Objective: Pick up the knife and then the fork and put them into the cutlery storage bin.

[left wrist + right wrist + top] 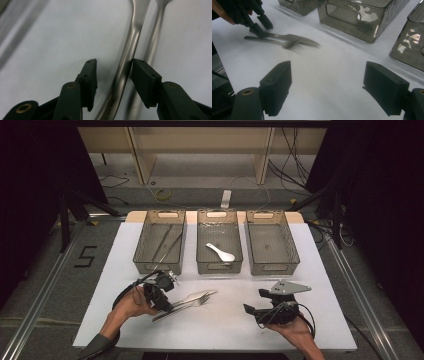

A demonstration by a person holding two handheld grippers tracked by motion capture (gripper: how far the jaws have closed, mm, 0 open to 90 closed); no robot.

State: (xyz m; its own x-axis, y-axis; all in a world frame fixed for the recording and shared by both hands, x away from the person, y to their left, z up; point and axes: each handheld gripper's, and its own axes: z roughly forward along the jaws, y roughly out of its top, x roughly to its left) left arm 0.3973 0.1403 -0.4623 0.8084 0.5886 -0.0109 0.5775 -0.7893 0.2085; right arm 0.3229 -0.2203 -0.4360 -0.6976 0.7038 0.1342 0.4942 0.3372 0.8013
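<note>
high view: three bins (pixel 272 240), one knife (pixel 175 309), one fork (pixel 197 297) (both grippers' jaws spread).

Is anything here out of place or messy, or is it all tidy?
Mostly tidy. Two metal pieces, a fork and a knife, lie loose on the white table rather than in the three bins; the left gripper straddles one handle. The right bin looks empty. Nothing looks spilled or damaged.

Dim room, lit tabletop (pixel 320 320) pale; glare on the bins (pixel 362 22); close-up knife (pixel 130 50) blurred.
</note>
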